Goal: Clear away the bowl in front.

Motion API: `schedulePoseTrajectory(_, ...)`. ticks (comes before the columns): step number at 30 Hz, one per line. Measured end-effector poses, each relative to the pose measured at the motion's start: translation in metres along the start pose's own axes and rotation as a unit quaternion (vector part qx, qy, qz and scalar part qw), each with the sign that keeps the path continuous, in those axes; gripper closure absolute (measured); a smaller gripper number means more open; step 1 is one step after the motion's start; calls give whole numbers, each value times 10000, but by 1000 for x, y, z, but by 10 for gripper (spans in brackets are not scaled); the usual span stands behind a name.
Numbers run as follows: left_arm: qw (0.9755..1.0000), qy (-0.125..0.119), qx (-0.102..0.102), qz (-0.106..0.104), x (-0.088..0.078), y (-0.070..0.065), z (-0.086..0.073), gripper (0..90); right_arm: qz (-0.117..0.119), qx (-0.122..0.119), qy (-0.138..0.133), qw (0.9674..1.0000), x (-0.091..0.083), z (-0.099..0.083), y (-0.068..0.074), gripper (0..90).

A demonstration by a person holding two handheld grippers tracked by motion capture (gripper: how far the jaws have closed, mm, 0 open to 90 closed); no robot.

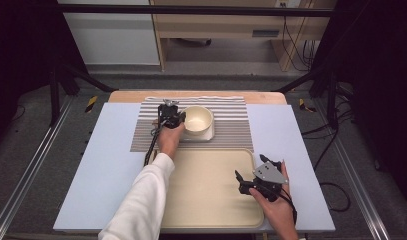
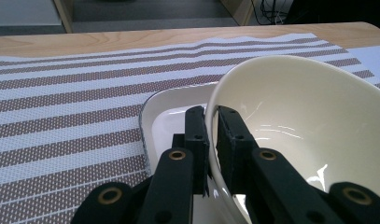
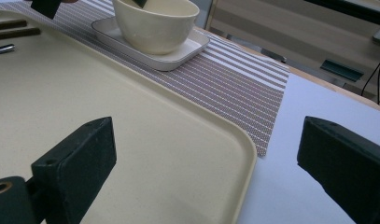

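Note:
A cream bowl (image 1: 198, 120) (image 2: 295, 107) (image 3: 155, 25) stands on a white rectangular plate (image 1: 209, 135) (image 2: 164, 112) (image 3: 187, 49) on the striped placemat (image 1: 231, 130) (image 2: 61, 102) (image 3: 234, 79). My left gripper (image 1: 178, 117) (image 2: 212, 114) is shut on the bowl's left rim, one jaw inside the wall and one outside. Over the right part of the beige tray (image 1: 206, 200) (image 3: 85, 93), my right gripper (image 1: 250, 167) (image 3: 206, 154) is held open, with nothing between its jaws.
The tray lies at the table's near edge, just in front of the placemat. In the right gripper view two thin dark sticks (image 3: 10, 28) and a metal handle (image 3: 1, 49) lie at the far left. Pale blue table surface (image 1: 291, 150) flanks both sides.

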State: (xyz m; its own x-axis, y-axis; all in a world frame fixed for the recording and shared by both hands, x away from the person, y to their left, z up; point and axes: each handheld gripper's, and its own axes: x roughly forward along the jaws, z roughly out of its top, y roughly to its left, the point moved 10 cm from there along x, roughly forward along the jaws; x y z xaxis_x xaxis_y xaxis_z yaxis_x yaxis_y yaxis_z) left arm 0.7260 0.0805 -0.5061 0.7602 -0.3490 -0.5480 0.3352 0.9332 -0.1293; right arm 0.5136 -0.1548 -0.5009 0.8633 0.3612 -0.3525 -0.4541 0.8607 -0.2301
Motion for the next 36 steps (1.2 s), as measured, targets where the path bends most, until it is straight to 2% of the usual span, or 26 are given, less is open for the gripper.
schedulePoseTrajectory(4, 10000, -15, -44, 7, -2, -1, 1, 827, -11, 9, -3, 10000, 0, 0, -1, 47)
schedulePoseTrajectory(13, 9998, -62, 157, 49, -13, -3, 6, 823, -1, -52, -16, 10000, -1, 1, 1, 47)
schedulePoseTrajectory(19, 9997, -216, 47, -43, -25, -5, 15, 823, -4, -49, -5, 10000, -1, 2, 2, 47)
schedulePoseTrajectory(31, 9987, -327, 226, -321, -55, -20, 22, 822, 0, 26, -109, 9999, -2, 5, 1, 47)
schedulePoseTrajectory(36, 9981, -334, 244, -455, -67, -26, 19, 823, 68, 270, -270, 9992, -3, 8, -1, 47)
